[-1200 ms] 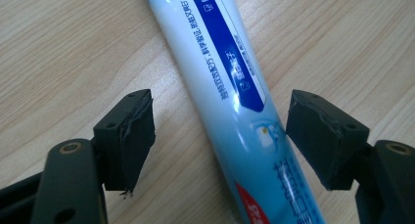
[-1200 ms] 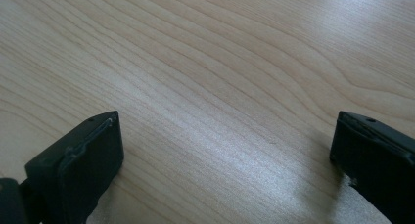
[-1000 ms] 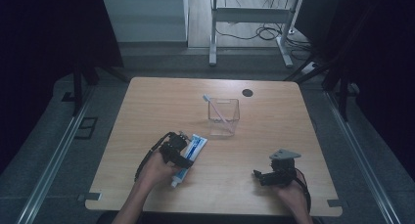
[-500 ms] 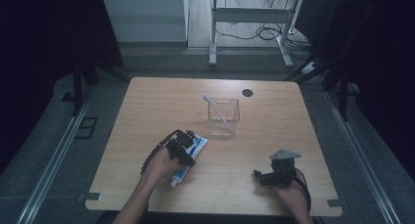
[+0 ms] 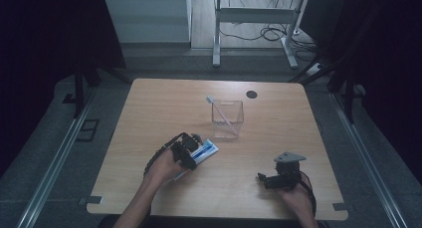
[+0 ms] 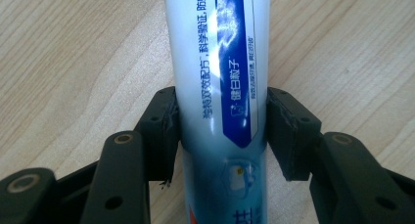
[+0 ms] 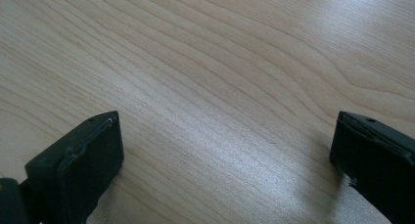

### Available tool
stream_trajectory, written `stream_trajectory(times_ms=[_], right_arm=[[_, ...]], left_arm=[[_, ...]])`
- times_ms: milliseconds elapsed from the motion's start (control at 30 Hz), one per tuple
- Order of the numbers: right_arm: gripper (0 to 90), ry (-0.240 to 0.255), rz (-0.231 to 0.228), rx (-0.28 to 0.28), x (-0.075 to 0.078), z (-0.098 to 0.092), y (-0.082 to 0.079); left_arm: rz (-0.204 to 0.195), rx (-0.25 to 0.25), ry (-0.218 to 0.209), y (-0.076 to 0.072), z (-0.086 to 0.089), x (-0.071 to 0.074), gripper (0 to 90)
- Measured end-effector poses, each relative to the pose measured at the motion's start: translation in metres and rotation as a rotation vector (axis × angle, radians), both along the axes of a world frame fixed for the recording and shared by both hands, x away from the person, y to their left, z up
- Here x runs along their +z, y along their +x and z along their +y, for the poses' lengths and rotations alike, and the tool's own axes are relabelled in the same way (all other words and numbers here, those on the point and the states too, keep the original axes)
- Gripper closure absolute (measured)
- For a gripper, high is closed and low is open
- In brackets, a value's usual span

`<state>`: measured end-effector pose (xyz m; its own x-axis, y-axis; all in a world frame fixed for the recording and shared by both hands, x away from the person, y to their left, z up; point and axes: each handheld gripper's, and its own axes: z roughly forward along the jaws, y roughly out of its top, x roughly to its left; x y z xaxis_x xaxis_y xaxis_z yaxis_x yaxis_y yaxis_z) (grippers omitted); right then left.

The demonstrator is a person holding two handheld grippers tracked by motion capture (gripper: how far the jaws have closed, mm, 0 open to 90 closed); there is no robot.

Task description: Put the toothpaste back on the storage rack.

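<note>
The toothpaste tube (image 5: 203,152) lies flat on the wooden table (image 5: 149,108), on the near-left side of the clear plastic cup (image 5: 228,119) and a little apart from it, its long axis slanting up toward the cup. The left gripper (image 5: 191,154) is set down over the tube's near half: the person's left forearm comes in from the bottom edge and angles up and right toward the cup, with the left hand (image 5: 161,166) wrapped around the gripper's body and the tool pointing down at the tabletop. In the left gripper view the tube (image 6: 220,87) runs up the middle between the two black pads (image 6: 164,131), which have just been closing in; both pads now meet its sides, the left one pressed flush, the right one at the tube's edge, so the tube is clasped while it rests on the wood. The right gripper (image 5: 268,178) sits well to the near-right of the cup, held low over the table by the right hand (image 5: 296,198), its forearm rising from the bottom edge and its grey three-cornered plate (image 5: 289,158) on top. In the right gripper view its jaws stand wide apart with bare wood between them, gripping nothing. A toothbrush (image 5: 219,111) leans inside the cup, head up at the far-left rim.
</note>
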<state>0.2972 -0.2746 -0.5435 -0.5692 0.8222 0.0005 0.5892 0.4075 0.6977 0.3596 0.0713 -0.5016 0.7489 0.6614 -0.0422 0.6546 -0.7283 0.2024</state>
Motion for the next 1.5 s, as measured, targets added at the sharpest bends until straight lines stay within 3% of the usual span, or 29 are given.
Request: stream_trajectory(times_ms=[100, 333, 467, 700, 1167, 1500], right_arm=[[0.0, 0.000, 0.000, 0.000, 0.000, 0.000, 0.000], [0.0, 0.000, -0.001, 0.000, 0.000, 0.000, 0.000], [0.0, 0.000, 0.000, 0.000, 0.000, 0.000, 0.000], [0.0, 0.000, 0.000, 0.000, 0.000, 0.000, 0.000], [0.0, 0.000, 0.000, 0.000, 0.000, 0.000, 0.000], [0.0, 0.000, 0.000, 0.000, 0.000, 0.000, 0.000]], left_arm=[[0.008, 0.008, 0.001, 0.000, -0.001, 0.001, 52.5], [-0.005, -0.011, -0.014, 0.000, 0.003, 0.007, 67.8], [-0.008, -0.014, -0.042, -0.001, 0.007, 0.008, 71.3], [-0.008, -0.003, -0.095, -0.002, 0.012, 0.010, 72.7], [-0.069, -0.002, -0.179, -0.006, 0.012, 0.028, 73.0], [-0.107, -0.016, -0.207, -0.007, 0.013, 0.038, 73.1]])
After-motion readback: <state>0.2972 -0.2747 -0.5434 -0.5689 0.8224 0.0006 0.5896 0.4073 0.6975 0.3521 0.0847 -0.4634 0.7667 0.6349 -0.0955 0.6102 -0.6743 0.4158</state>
